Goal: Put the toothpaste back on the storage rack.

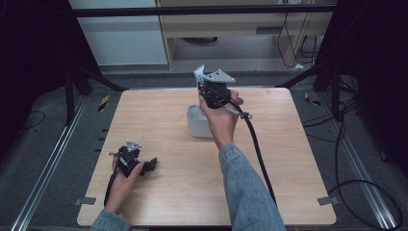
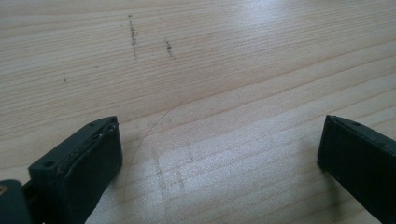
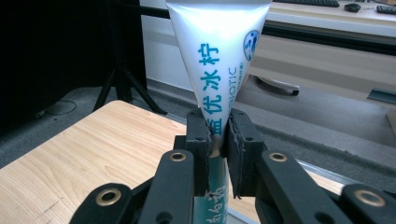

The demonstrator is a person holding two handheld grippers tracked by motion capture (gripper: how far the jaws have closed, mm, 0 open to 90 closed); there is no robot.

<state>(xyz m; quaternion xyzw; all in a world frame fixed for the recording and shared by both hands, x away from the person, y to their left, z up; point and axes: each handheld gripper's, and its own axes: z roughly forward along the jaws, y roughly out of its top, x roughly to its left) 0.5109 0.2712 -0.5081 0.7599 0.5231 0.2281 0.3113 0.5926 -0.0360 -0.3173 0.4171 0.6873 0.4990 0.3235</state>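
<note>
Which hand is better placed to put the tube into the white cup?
Right: the right gripper is shut on the tube, above the white cup. The left gripper rests open on the table, apart.

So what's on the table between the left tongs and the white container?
Nothing: in the high view only bare wooden table lies between the left tongs and the white container.

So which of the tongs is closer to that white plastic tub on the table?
The right. The right tongs hang just above the white plastic tub, clamping a white tube. The left tongs rest near the table's front-left.
</note>
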